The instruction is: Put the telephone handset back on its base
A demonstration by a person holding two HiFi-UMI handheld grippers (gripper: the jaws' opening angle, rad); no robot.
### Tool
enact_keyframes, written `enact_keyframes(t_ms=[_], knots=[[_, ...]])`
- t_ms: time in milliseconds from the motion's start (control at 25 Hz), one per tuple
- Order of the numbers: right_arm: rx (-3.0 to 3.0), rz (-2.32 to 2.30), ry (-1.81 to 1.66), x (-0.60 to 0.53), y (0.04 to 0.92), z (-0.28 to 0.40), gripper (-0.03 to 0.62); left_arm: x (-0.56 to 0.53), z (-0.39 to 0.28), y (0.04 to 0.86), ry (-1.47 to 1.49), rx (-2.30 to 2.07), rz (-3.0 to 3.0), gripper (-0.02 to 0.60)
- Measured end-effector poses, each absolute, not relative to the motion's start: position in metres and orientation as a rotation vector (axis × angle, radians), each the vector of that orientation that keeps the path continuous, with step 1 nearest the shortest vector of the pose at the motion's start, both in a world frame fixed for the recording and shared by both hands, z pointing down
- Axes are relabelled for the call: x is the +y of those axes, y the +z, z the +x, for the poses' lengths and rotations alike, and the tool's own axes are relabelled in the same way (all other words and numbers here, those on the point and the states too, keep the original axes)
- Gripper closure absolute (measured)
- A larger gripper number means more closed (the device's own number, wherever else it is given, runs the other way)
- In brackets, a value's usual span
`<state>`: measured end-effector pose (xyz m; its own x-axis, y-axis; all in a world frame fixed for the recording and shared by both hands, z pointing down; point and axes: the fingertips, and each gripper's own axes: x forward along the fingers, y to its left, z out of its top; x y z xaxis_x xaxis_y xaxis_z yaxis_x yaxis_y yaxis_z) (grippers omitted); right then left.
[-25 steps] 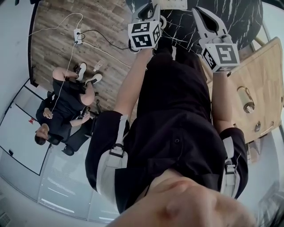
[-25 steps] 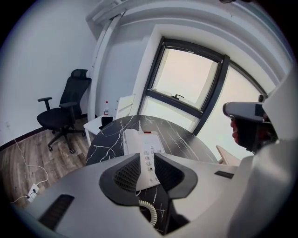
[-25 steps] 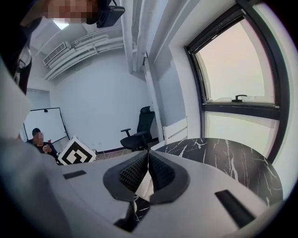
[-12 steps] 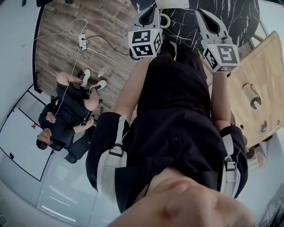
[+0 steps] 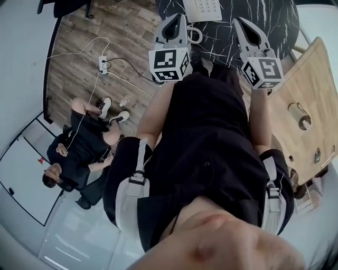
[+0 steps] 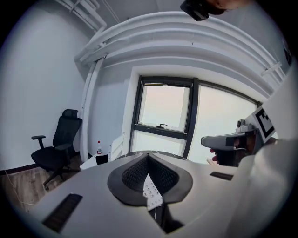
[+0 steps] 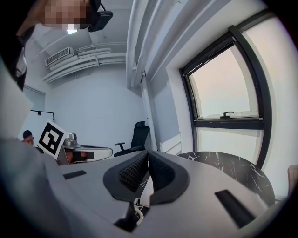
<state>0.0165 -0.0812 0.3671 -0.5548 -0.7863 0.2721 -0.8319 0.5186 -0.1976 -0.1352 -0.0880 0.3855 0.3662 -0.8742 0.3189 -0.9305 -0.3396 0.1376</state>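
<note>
Left gripper (image 6: 148,159): found pressed together tip to tip, with nothing pinched between the pads. Right gripper (image 7: 148,153): likewise closed pad on pad and empty. Both held up side by side over the person's torso, tips pointed toward the black marble table (image 5: 264,16).

Telephone base (image 5: 203,7): white, on that table just ahead of the tips, between the two grippers and nearer the left one. Cut off by the top edge of the head view, with only part of the keypad showing. Same keypad glimpsed in the left gripper view through the slot below the closed pads; the rest is blocked by the gripper body.

Coiled cord (image 5: 196,36): just beside the left gripper, on the side toward the right gripper. Also seen in the right gripper view, low in the slot under the pads.

Handset: not made out with certainty. White strip (image 7: 147,193) behind the right gripper's pads, handset or base, cannot tell. On or off the base not determinable.

Off to the left gripper's outer side, well apart: seated person (image 5: 79,145) on the wooden floor, small and distorted.
</note>
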Motion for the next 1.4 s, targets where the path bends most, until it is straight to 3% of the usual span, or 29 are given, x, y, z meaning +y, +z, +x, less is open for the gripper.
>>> enact_keyframes(t_ms=[600, 1400], knots=[[-2.665, 1.428, 0.331, -0.081, 0.324, 0.021, 0.563, -0.089, -0.141, 0.334, 0.17, -1.592, 2.399, 0.566], [-2.654, 1.417, 0.319, -0.086, 0.321, 0.028, 0.563, -0.095, -0.133, 0.339, 0.179, -1.561, 2.388, 0.566]])
